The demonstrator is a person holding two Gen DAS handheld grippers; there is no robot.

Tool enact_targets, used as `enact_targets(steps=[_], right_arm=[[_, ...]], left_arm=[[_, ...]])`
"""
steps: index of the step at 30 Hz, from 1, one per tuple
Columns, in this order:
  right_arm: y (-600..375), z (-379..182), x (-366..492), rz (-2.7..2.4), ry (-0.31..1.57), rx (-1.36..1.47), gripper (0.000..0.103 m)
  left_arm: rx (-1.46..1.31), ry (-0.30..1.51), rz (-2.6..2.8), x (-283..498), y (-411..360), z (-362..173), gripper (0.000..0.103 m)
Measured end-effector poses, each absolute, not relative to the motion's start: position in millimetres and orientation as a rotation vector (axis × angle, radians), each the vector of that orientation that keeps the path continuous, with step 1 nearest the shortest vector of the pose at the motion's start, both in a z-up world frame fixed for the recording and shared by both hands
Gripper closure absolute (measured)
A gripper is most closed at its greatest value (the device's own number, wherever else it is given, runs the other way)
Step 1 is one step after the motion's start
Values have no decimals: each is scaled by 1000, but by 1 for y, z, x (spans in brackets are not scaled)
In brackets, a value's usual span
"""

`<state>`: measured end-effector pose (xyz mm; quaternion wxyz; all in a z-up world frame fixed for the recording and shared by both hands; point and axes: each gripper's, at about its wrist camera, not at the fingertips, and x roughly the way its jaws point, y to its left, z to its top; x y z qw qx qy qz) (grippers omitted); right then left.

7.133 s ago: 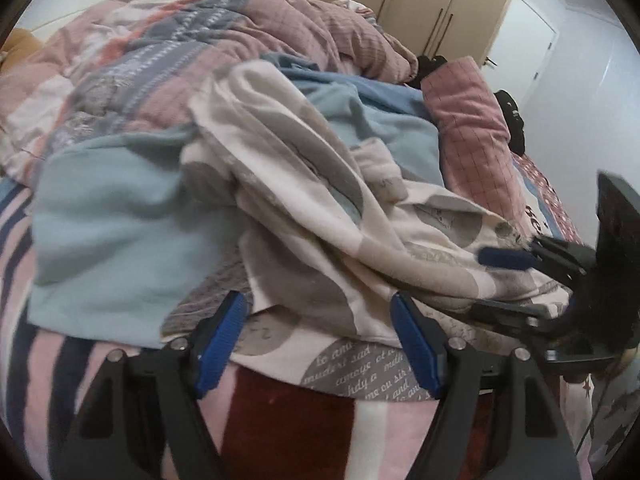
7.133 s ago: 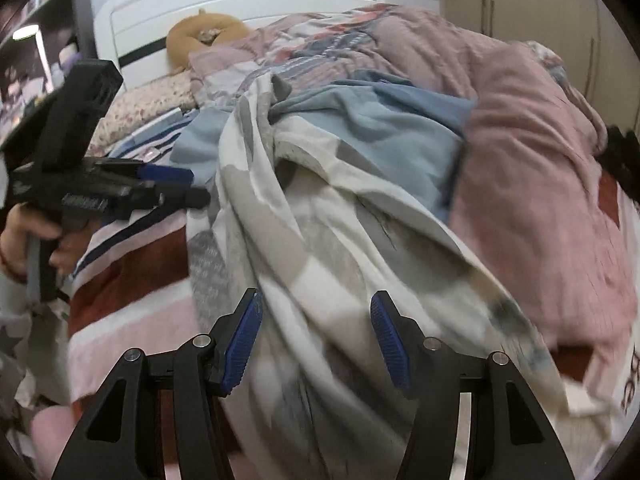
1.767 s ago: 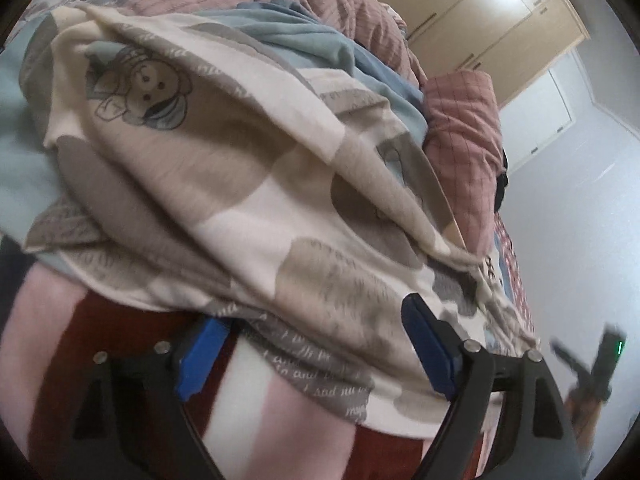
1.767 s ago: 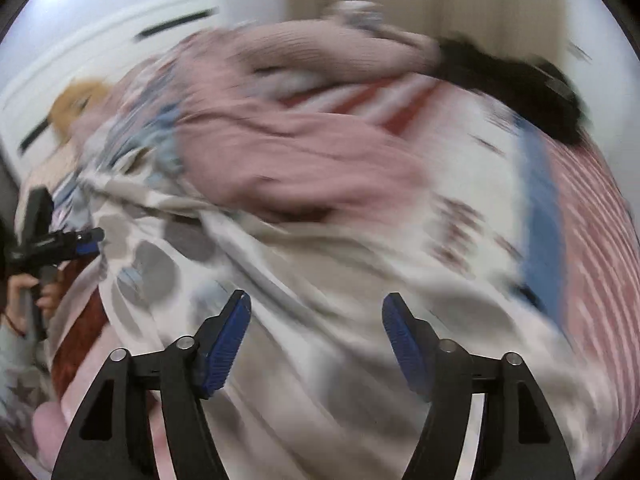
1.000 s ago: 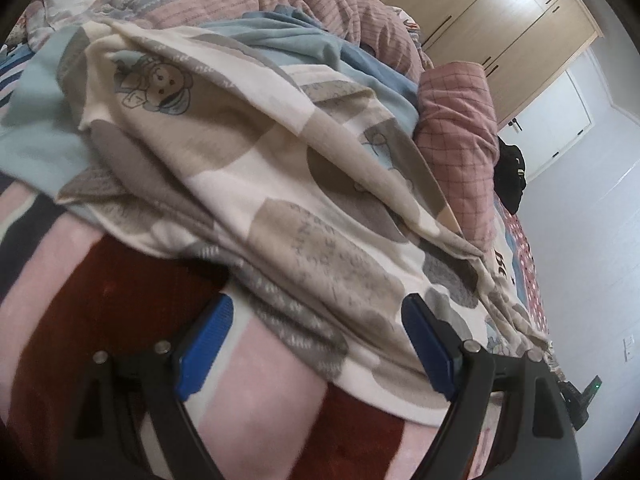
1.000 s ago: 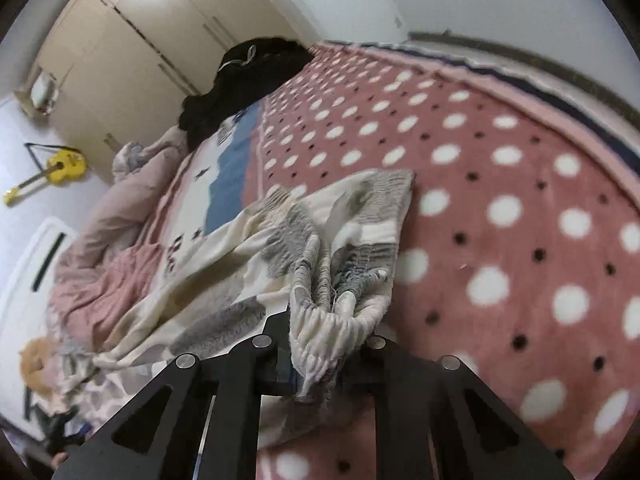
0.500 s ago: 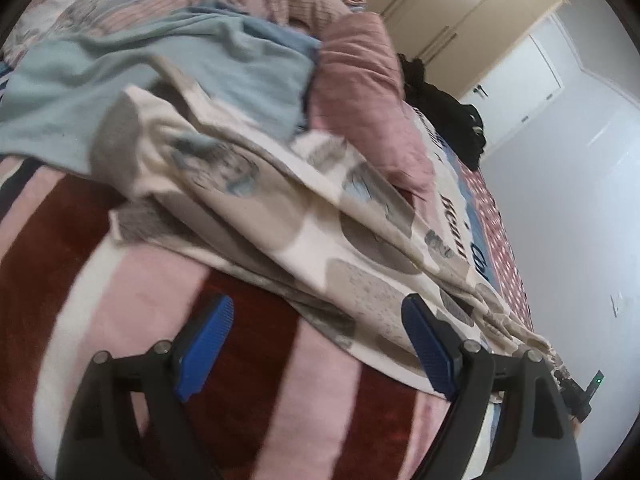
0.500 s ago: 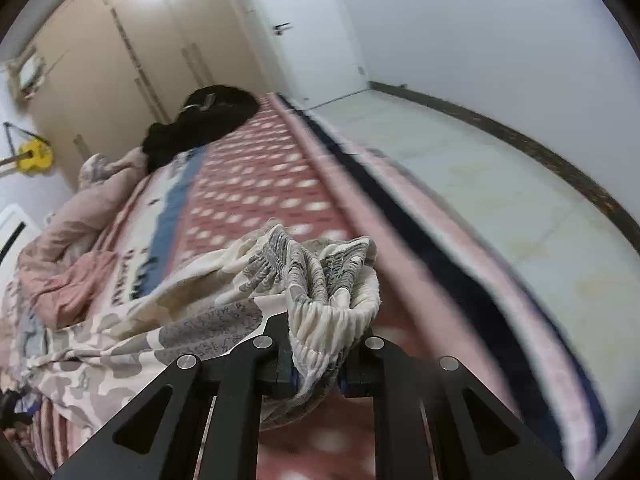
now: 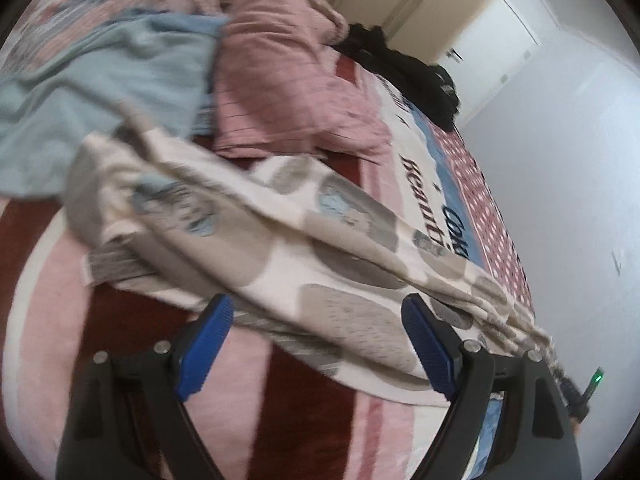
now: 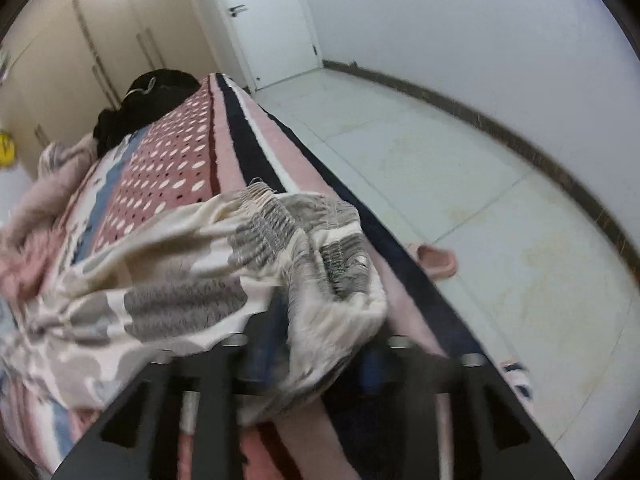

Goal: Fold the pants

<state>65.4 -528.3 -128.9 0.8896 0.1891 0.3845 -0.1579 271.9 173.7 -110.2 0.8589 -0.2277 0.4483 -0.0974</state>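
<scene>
While both hands worked at the near edge, the bed point(image 9: 132, 360) filled most of both views, covered by a blanket point(image 10: 168, 168) striped in pink, dark red and white, with a dotted pink band and a blue band further along. Beyond its right edge lay a pale tiled floor point(image 10: 460, 168), with wardrobes point(image 10: 80, 40) and a white door point(image 10: 276, 20) at the far end of the room.

On the bed's far side lay a pink checked quilt point(image 9: 280, 80), with a light blue cloth point(image 9: 120, 72) to its left and a black bundle point(image 9: 404, 68) further off near the wardrobes.

The pants point(image 9: 320, 256), cream with grey patches, stretched in a long band from near the blue cloth to the right edge of the bed. Their gathered waistband point(image 10: 304, 240) rested crumpled at that edge.

The left gripper point(image 9: 316, 344) hovered over the middle of the pants with jaws spread wide and nothing between the pads point(image 9: 204, 344).

The right gripper point(image 10: 320, 356) was blurred; its jaws were opening, with the waistband cloth draped between them. Whether the pads pressed on it could not be told.

A pink slipper point(image 10: 436, 262) lay on the floor beside the bed.
</scene>
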Motion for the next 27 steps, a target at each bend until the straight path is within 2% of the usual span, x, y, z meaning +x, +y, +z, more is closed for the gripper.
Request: enact_targets(steps=[6, 12, 20, 23, 27], right_arm=[[-495, -82, 43, -288, 723, 230, 49], [-417, -53, 85, 58, 690, 104, 48], [-306, -91, 175, 392, 852, -122, 51], [-285, -118, 200, 437, 945, -188, 51], [-274, -138, 220, 392, 959, -298, 52]], left_arm=[[-361, 962, -324, 292, 116, -98, 20], [-245, 1041, -481, 303, 48, -104, 20], [-72, 1162, -503, 315, 3, -140, 20], [-31, 1128, -475, 324, -1, -142, 20], [-22, 1098, -422, 344, 1, -143, 20]])
